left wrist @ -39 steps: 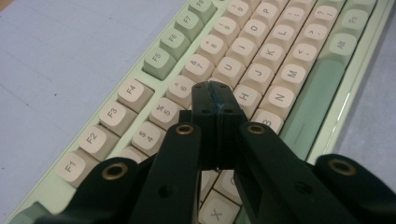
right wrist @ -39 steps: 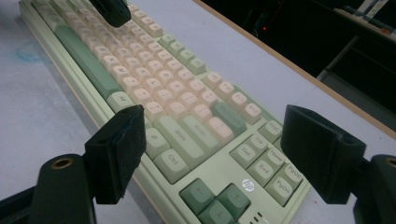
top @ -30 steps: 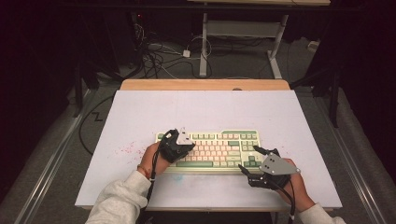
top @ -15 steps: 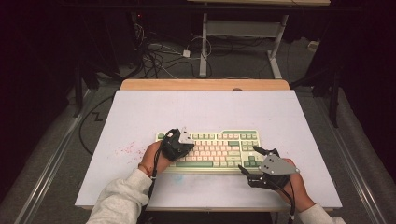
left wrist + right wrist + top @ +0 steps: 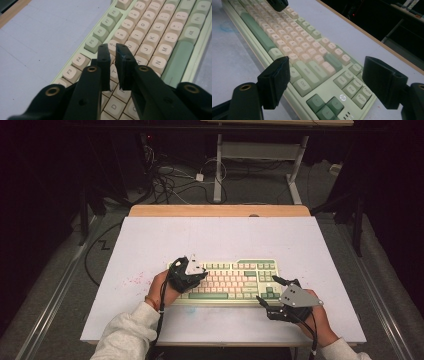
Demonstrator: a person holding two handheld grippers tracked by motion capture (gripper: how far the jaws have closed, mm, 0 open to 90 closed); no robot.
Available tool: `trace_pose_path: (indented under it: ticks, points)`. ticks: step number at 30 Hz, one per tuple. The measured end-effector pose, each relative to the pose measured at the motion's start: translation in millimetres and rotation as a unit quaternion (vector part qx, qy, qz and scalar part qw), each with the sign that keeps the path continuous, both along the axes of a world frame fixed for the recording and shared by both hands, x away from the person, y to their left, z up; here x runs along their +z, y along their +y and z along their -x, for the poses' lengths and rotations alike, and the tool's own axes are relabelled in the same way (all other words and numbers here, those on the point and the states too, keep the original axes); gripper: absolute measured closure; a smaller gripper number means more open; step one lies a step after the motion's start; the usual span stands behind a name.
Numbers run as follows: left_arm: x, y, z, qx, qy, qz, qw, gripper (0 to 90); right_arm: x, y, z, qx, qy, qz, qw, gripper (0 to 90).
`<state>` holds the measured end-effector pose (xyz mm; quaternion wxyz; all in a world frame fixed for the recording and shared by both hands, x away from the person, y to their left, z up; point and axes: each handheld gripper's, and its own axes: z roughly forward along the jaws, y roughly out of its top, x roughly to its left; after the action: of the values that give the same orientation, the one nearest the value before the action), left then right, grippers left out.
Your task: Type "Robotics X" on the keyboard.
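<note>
A pale green keyboard (image 5: 230, 280) with cream keys lies on the white table top, near the front. My left gripper (image 5: 197, 275) is over its left end, the tips just above the letter keys (image 5: 150, 30). In the left gripper view the jaws (image 5: 112, 46) have just been opening: a narrow gap stands between the pads, with nothing in it. My right gripper (image 5: 267, 289) hovers at the keyboard's right front corner. It is wide open (image 5: 328, 63) above the arrow and navigation keys (image 5: 352, 85), touching nothing. The left gripper (image 5: 277, 3) also shows at the top of the right gripper view.
The white sheet (image 5: 210, 240) covers a table with a wooden far edge (image 5: 220, 211). Pink speckles (image 5: 132, 281) mark the sheet left of the keyboard. Beyond the table, cables (image 5: 170, 180) lie on the floor by a desk frame (image 5: 260, 150).
</note>
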<state>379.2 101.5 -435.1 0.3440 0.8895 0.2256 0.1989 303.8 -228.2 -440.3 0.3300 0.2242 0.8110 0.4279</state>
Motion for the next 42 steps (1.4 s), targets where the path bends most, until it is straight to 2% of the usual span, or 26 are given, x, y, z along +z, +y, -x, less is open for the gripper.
trace_pose_path:
  ticks: [3, 5, 10, 14, 16, 18, 24, 28, 31, 36, 38, 42]
  points:
    - [2.4, 2.5, 2.1, 0.001, -0.006, 0.007, 1.0000, 74.2, -0.3, 0.3, -0.2, 0.000, 0.001, 0.001, 1.0000, 23.0]
    - [3.4, 4.0, 2.3, -0.003, -0.008, 0.006, 0.9999, 60.9, -0.7, 0.7, -0.3, 0.001, 0.003, 0.001, 1.0000, 23.0]
    - [6.6, 5.8, 5.4, -0.009, -0.025, 0.017, 0.9995, 45.6, -1.2, 1.5, -0.5, 0.002, 0.008, -0.001, 1.0000, 23.1]
    - [8.9, 6.3, 9.9, 0.006, -0.045, 0.028, 0.9986, 29.7, -1.2, 1.0, -1.0, 0.003, 0.012, -0.006, 0.9999, 23.1]
    - [10.4, 7.3, 11.6, 0.008, -0.052, 0.040, 0.9978, 28.6, -1.1, 1.2, -1.1, 0.002, 0.016, -0.008, 0.9998, 23.1]
    - [11.0, 7.3, 13.0, 0.015, -0.060, 0.038, 0.9974, 22.4, -0.7, 1.1, -0.9, 0.003, 0.018, -0.010, 0.9998, 23.1]
    - [11.3, 10.0, 19.3, 0.019, -0.082, 0.047, 0.9953, 18.3, -0.5, 1.5, -0.8, 0.001, 0.024, -0.008, 0.9997, 23.2]
    - [10.8, 12.4, 24.7, 0.014, -0.096, 0.044, 0.9943, 16.7, -1.2, 2.0, -1.1, 0.002, 0.028, -0.003, 0.9996, 23.3]
    - [10.8, 14.8, 29.3, 0.014, -0.105, 0.044, 0.9934, 16.7, -1.4, 2.2, -1.2, 0.002, 0.035, 0.000, 0.9994, 27.4]
    - [10.1, 23.0, 36.1, 0.030, -0.124, 0.045, 0.9908, 16.7, -1.3, 0.7, -1.3, 0.000, 0.036, 0.000, 0.9994, 40.5]
    - [9.1, 27.1, 38.4, 0.032, -0.124, 0.050, 0.9905, 16.7, -1.3, 0.2, -1.8, 0.000, 0.037, -0.004, 0.9993, 45.0]
    - [8.1, 36.8, 46.3, 0.040, -0.137, 0.056, 0.9881, 16.7, -1.1, -0.2, -2.6, 0.010, 0.048, -0.002, 0.9988, 65.0]
